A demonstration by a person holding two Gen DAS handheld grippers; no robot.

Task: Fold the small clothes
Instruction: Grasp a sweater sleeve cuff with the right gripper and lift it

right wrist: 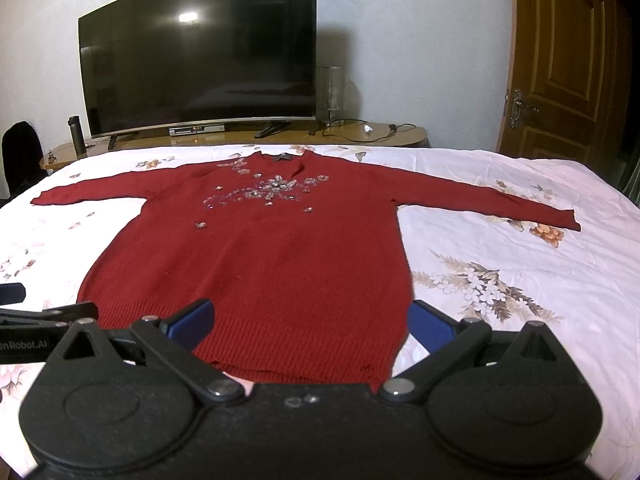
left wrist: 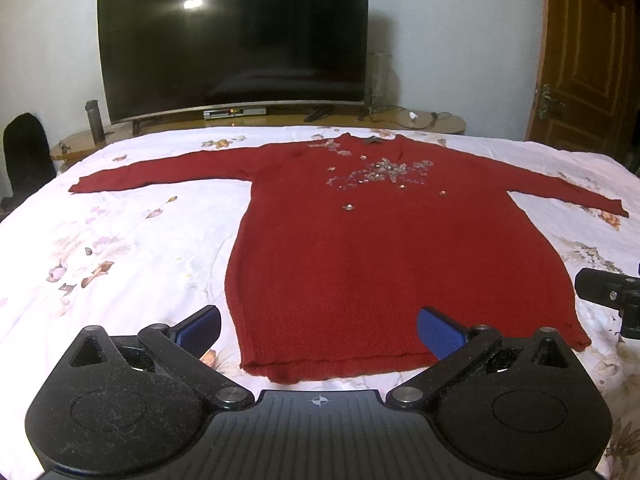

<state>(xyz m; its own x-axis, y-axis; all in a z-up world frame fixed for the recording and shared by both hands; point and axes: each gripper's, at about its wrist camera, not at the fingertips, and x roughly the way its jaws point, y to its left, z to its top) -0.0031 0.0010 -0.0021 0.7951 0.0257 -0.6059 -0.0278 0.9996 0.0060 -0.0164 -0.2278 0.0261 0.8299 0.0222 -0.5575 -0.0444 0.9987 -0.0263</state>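
Behind the bed (left wrist: 120, 248) a dark television (left wrist: 236, 36) fills the wall. Your left tool (left wrist: 320, 334) hovers with fingers apart near the hem's left corner; the red sweater (left wrist: 380, 248) lies flat, front up, long axis running straight away from you, sleeves spread sideways. Your right tool (right wrist: 312, 322), also spread apart, hangs over the hem's right corner, so each tool is nearest its own corner

Television (left wrist: 236, 40), wooden door (right wrist: 560, 60), perhaps lamp (right wrist: 334, 92).
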